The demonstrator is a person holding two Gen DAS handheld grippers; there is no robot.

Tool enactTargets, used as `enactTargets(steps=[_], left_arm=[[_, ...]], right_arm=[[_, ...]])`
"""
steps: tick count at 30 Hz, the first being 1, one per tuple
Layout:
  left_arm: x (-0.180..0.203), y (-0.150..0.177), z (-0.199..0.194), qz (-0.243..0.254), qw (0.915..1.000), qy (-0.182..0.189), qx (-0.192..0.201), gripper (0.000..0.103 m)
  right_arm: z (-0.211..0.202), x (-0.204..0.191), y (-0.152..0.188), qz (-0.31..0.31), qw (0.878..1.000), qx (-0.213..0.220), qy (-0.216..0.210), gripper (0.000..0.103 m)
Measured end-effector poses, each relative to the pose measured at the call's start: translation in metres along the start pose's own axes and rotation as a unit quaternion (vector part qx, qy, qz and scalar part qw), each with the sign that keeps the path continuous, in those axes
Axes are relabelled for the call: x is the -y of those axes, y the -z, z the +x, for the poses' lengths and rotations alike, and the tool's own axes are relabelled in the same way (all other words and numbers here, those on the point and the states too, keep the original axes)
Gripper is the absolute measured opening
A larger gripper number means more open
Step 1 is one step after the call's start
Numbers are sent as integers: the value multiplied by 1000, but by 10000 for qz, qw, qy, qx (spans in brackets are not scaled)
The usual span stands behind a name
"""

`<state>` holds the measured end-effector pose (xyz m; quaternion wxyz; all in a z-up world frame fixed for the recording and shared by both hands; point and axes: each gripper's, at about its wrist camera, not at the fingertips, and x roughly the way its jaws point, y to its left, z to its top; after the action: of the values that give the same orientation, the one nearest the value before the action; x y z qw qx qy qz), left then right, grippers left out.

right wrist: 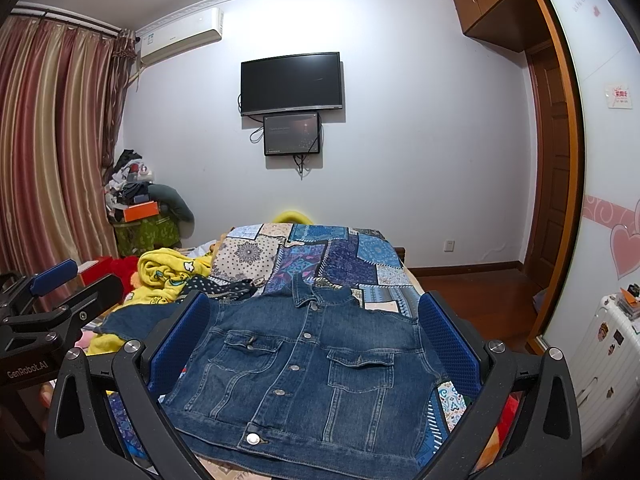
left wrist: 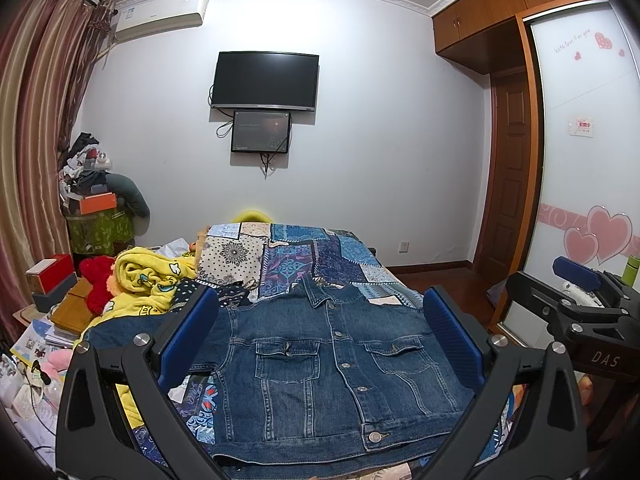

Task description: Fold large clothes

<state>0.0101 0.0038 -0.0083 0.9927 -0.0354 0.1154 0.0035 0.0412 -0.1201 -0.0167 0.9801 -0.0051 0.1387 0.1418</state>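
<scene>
- Left wrist fisheye: left gripper [left wrist: 320, 340] held above the near end of the bed, jaws spread wide, blue pads empty — nothing between them.
- Denim jacket [left wrist: 332, 364] lies front-up on the patchwork bedspread [left wrist: 304, 256], buttoned, collar pointing toward the far wall, hem nearest the camera. Two flap chest pockets visible. One sleeve stretches out to the left over the bed edge; the other sleeve is not visible.
- Right gripper [left wrist: 580, 280] appears at the right edge of this view, beside the bed and clear of the jacket; from here I cannot tell its jaw gap.
- Right wrist fisheye: right gripper [right wrist: 316, 340] likewise above the jacket [right wrist: 308, 364], jaws released and wide apart, gripping nothing. Left gripper [right wrist: 52, 280] shows at the left edge.
- Yellow printed blanket [right wrist: 168, 276] bunched on the left of the bed, next to a red plush toy [left wrist: 98, 284].
- Far wall: dark television [left wrist: 265, 81] with a smaller screen [left wrist: 261, 132] mounted just below it — air conditioner [left wrist: 160, 14] at upper left, striped curtain [right wrist: 52, 152] on the left.
- White suitcase [right wrist: 604, 364] with stickers stands by the wardrobe door [left wrist: 588, 152], which bears pink heart decals.
</scene>
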Motion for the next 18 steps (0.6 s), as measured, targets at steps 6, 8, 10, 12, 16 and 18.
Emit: enactTargets(steps=[6, 8, 10, 12, 16, 18], left_arm=[[0, 0, 0, -2, 10000, 0, 0, 103], [0, 0, 0, -4, 10000, 1, -2, 103], [-1, 1, 1, -14, 10000, 1, -8, 103], [-2, 0, 1, -26, 10000, 0, -11, 103], [-2, 1, 3, -27, 10000, -3, -31, 103], [-4, 1, 6, -39, 10000, -10, -50, 103]], right_arm=[[-1, 0, 1, -15, 10000, 6, 6, 103], [0, 0, 0, 1, 10000, -1, 3, 103], [0, 0, 0, 3, 10000, -5, 3, 103], [0, -1, 0, -2, 10000, -11, 4, 103], [1, -2, 1, -8, 10000, -28, 8, 103], [3, -2, 0, -13, 10000, -54, 12, 103]])
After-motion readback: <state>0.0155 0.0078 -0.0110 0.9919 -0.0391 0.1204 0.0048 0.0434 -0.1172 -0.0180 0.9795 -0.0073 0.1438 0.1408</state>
